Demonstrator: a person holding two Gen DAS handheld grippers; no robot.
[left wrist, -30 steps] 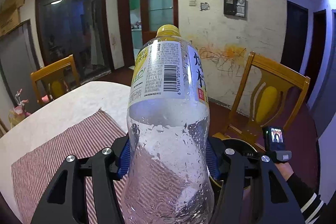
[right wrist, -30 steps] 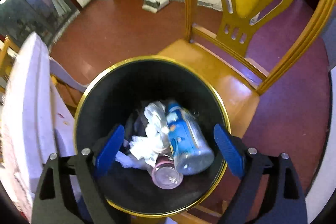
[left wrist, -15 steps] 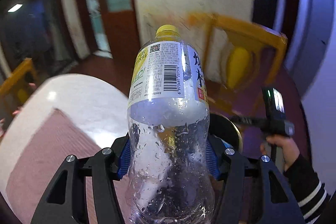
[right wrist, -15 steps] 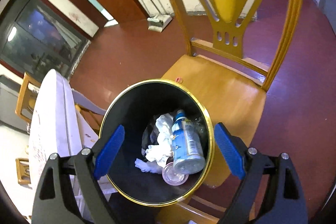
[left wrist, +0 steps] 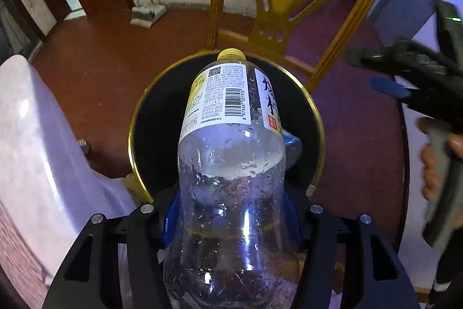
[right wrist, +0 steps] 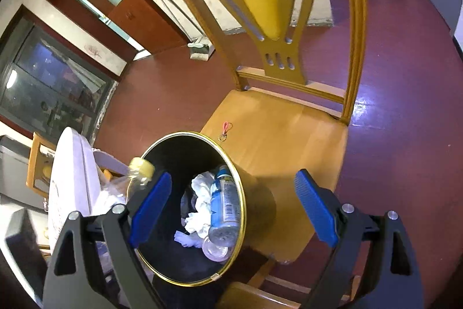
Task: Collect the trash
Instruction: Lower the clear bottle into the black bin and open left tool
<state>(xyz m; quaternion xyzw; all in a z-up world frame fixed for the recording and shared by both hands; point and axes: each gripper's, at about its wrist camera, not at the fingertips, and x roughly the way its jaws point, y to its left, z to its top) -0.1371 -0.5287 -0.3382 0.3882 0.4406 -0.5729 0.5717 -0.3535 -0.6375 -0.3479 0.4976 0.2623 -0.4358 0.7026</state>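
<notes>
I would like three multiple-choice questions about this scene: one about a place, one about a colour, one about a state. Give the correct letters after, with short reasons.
1. Where is the clear bottle?
A. on the chair seat
B. above the open bin
C. on the floor

2. What colour is the bottle's cap?
A. yellow
B. red
C. black

3. How are the jaws of the right gripper?
A. shut on a tissue
B. shut on a bottle
C. open and empty

Answers:
1 B, the left gripper holds it, cap over the bin.
2 A, the cap shows yellow in both views.
3 C, nothing lies between its blue pads.
</notes>
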